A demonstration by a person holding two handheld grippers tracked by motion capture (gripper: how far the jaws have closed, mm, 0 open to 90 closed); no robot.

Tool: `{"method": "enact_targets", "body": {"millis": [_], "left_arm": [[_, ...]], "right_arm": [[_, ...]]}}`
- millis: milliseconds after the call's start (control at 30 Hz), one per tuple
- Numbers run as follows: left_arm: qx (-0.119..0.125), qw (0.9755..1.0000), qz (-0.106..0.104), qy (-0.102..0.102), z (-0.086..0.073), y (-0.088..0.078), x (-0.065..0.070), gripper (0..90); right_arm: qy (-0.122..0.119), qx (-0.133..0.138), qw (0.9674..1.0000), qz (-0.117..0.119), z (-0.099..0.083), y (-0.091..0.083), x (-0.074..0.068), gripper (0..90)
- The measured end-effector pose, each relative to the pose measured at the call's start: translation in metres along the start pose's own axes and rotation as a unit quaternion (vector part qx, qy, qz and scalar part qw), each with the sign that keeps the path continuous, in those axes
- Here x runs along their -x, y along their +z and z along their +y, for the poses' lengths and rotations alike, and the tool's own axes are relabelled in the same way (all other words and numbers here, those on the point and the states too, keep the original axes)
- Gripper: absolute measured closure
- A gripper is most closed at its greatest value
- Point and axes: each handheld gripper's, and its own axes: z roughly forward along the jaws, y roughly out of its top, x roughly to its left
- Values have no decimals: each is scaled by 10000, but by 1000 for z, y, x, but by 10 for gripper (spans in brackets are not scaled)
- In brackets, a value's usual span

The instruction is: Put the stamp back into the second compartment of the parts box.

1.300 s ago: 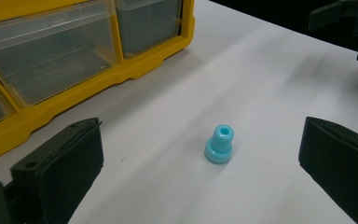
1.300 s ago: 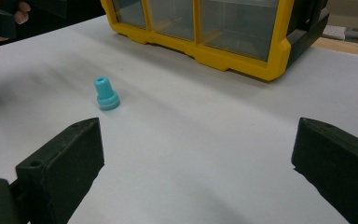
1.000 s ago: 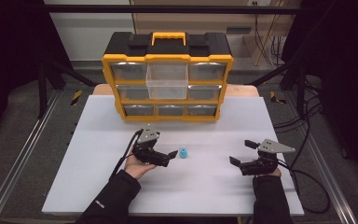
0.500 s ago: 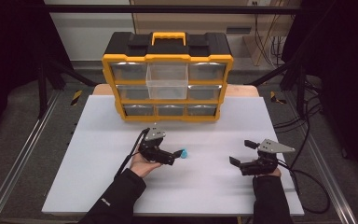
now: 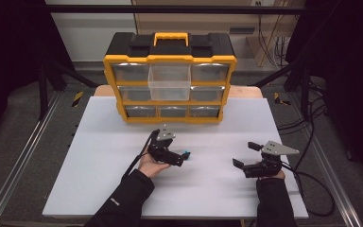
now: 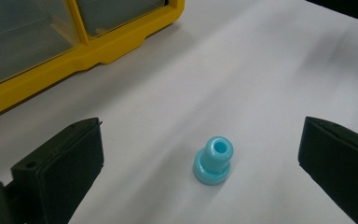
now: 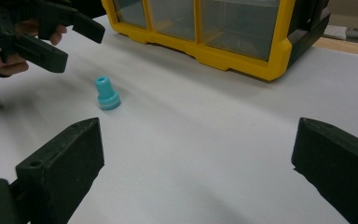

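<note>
- One small turquoise plastic stepped peg stands upright on the white tabletop, ahead of the left gripper, jaws wide apart.
- Right gripper gapes open, holding nothing.
- One yellow-and-black drawer organiser, one clear drawer pulled out.

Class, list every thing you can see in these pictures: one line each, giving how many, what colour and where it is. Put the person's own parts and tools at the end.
Table: one, white top, under everything else.
Drawer cabinet: one, yellow and black with clear drawers, at the far middle of the table; its top middle drawer is pulled out.
Small plastic peg: one, light blue, standing upright on the table in front of the cabinet, between the left claw's open jaws but touching neither.
Left claw: one, black, open, held low around the peg.
Right claw: one, black, open, holding nothing, at the right of the table.
Hands: two, a left hand and a right hand, in dark sleeves, coming in from the near edge.
</note>
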Motion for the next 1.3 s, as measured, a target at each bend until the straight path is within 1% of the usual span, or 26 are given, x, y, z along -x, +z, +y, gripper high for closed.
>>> {"method": "enact_targets", "body": {"millis": [200,333,467,567,600,633,700,767,833,867,900,933,1000,1067,1133,1200,1233,1300], "left_arm": [[-95,9999,39,-6,-2,5,0,15],[-159,9999,22,-14,-3,8,-1,48],[-242,9997,12,8,-4,12,0,102],[-312,9995,41,44,-4,14,2,157],[-341,9994,43,49,-4,15,2,157],[-368,9993,63,21,-4,16,2,169],[-404,9992,34,3,-4,16,2,204],[-435,9990,83,20,-5,17,3,224],[-470,9989,58,6,-5,17,3,249],[-482,9988,57,-1,-5,17,3,281],[-491,9988,47,-2,-4,17,3,281],[-510,9987,6,-2,-4,17,3,297],[-559,9984,14,13,-5,18,4,343],[-575,9983,-13,8,-5,18,5,365],[-586,9983,-5,23,-5,19,6,382],[-619,9981,1,46,-4,19,7,430],[-630,9980,0,51,-4,19,7,430],[-632,9980,16,41,-4,20,9,470]], "right_arm": [[3,-10,10000,5,0,0,0,27],[6,-8,10000,5,0,0,0,27],[-1,-9,10000,5,0,0,0,27],[1,-9,10000,6,0,0,0,27],[1,-9,10000,6,0,0,0,27],[4,-8,10000,5,0,0,0,27],[2,-4,10000,3,0,0,0,27],[4,-10,10000,4,0,0,0,27],[3,-11,10000,1,0,0,0,27],[0,-7,10000,2,0,0,0,27],[0,-7,10000,2,0,0,0,27],[6,-10,10000,4,0,0,0,27],[-1,-10,10000,5,0,0,0,27],[-2,-9,10000,5,0,0,0,27],[-1,-11,10000,3,0,0,0,27],[4,-13,10000,6,0,0,0,27],[4,-13,10000,6,0,0,0,27],[1,-14,10000,6,0,0,0,27]]}}
